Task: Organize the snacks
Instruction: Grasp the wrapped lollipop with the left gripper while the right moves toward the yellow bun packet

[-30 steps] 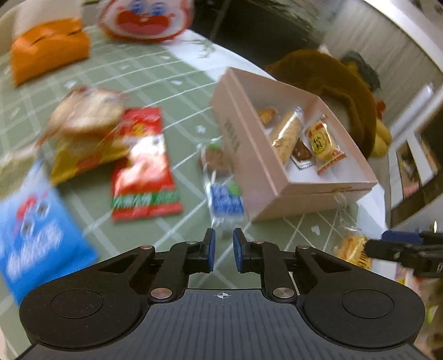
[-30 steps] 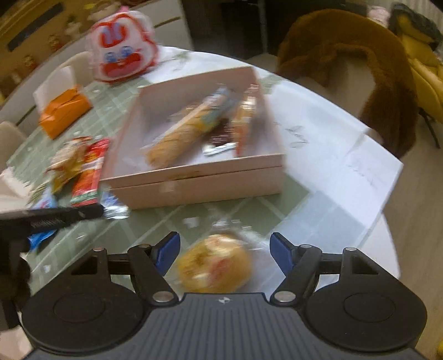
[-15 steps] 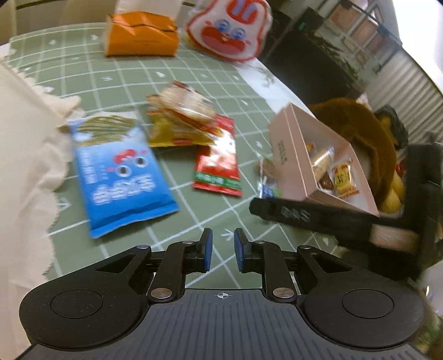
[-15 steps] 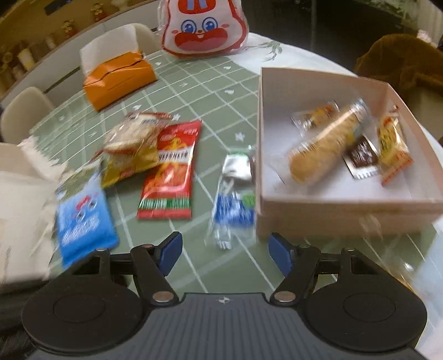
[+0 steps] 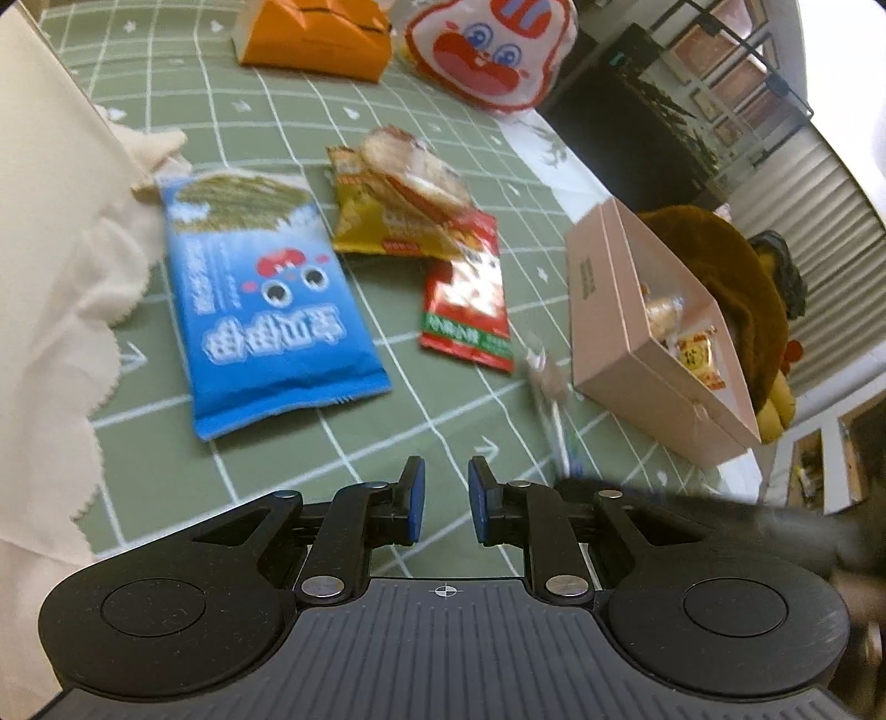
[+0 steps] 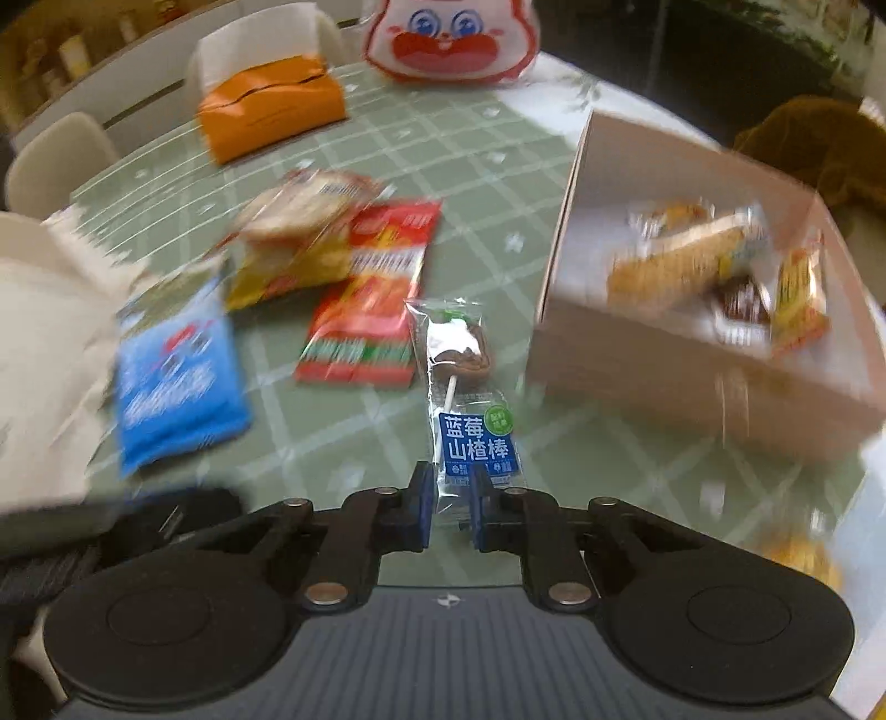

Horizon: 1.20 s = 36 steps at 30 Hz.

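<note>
A pink box (image 6: 692, 354) with several wrapped snacks inside stands at the right; it also shows in the left wrist view (image 5: 626, 327). My right gripper (image 6: 447, 487) is shut on the lower end of a clear lollipop wrapper with a blue label (image 6: 476, 443), just left of the box. The wrapper shows blurred in the left wrist view (image 5: 548, 399). My left gripper (image 5: 441, 487) is shut and empty above the green cloth. A blue packet (image 5: 260, 310), a red packet (image 5: 465, 293) and a yellow packet (image 5: 387, 216) lie ahead of it.
An orange tissue box (image 5: 315, 33) and a white rabbit-face bag (image 5: 487, 50) sit at the table's far side. A cream cloth (image 5: 50, 277) lies at the left. A brown furry chair (image 5: 731, 260) stands behind the box. A yellow bun (image 6: 797, 554) lies at the front right.
My right gripper has closed on the lollipop wrapper beside the box. My left gripper has swung left, away from the box, staying shut.
</note>
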Motion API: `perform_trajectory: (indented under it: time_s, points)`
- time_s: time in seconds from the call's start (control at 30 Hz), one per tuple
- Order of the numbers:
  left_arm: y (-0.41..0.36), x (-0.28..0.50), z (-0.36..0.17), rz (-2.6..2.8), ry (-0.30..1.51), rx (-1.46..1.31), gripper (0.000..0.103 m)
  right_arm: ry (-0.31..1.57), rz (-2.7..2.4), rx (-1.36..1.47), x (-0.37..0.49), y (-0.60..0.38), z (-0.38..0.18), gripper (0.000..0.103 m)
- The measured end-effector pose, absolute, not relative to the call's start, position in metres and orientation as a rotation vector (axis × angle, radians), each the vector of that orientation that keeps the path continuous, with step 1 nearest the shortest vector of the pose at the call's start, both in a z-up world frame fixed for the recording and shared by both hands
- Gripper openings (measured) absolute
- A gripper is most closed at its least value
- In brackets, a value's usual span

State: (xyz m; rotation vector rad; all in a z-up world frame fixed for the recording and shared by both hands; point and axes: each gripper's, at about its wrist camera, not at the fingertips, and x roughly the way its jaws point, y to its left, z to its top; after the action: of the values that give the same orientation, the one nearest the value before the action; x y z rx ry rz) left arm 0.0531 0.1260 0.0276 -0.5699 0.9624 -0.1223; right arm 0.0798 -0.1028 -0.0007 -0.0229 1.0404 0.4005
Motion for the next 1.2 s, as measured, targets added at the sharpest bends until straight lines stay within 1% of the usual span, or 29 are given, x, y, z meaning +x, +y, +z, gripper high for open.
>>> perform_trajectory:
  time_s: [0.1, 0.17, 0.23, 0.3, 0.4, 0.5, 0.6, 0.7, 0.77, 0.83, 0.93, 1.0, 1.1, 1.2]
  points:
    - [0.116, 0.056, 0.022, -0.151, 0.977, -0.583, 0.020, 1.079, 0.468, -0.005, 0.056, -0.109, -0.002, 0.014]
    - [0.109, 0.058, 0.022, -0.165, 0.981, -0.582, 0.020, 1.106, 0.490, 0.019, 0.047, -0.115, -0.003, 0.022]
    - [0.101, 0.060, 0.024, -0.168, 0.978, -0.566, 0.020, 1.088, 0.493, 0.004, 0.040, -0.120, 0.000, 0.050]
    - [0.092, 0.063, 0.028, -0.163, 0.972, -0.531, 0.021, 1.033, 0.461, -0.044, 0.032, -0.126, 0.004, 0.061]
    - [0.076, 0.073, 0.035, -0.149, 0.948, -0.442, 0.022, 0.967, 0.420, -0.110, 0.027, -0.137, 0.011, 0.062]
    - [0.056, 0.085, 0.036, -0.147, 0.946, -0.351, 0.025, 0.915, 0.359, -0.146, 0.028, -0.154, 0.013, 0.069]
    - [0.035, 0.093, 0.034, -0.148, 0.941, -0.227, 0.026, 0.894, 0.290, -0.167, 0.031, -0.175, 0.009, 0.070]
    - [0.023, 0.100, 0.030, -0.135, 0.933, -0.159, 0.033, 0.888, 0.248, -0.140, 0.035, -0.198, 0.006, 0.070]
    - [0.016, 0.105, 0.030, -0.144, 0.926, -0.130, 0.035, 0.872, 0.218, -0.132, 0.036, -0.210, 0.003, 0.073]
    - [0.008, 0.111, 0.030, -0.166, 0.927, -0.090, 0.040, 0.867, 0.187, -0.120, 0.038, -0.220, 0.000, 0.075]
    - [-0.005, 0.116, 0.026, -0.227, 0.937, -0.016, 0.043, 0.902, 0.184, -0.067, 0.044, -0.232, -0.009, 0.075]
    - [-0.014, 0.116, 0.025, -0.235, 0.924, 0.049, 0.043, 0.920, 0.189, -0.043, 0.046, -0.238, -0.015, 0.075]
    - [-0.012, 0.116, 0.025, -0.231, 0.917, 0.023, 0.044, 0.930, 0.206, -0.021, 0.047, -0.242, -0.020, 0.076]
    - [-0.008, 0.114, 0.026, -0.229, 0.934, -0.009, 0.042, 0.931, 0.221, -0.015, 0.048, -0.244, -0.020, 0.077]
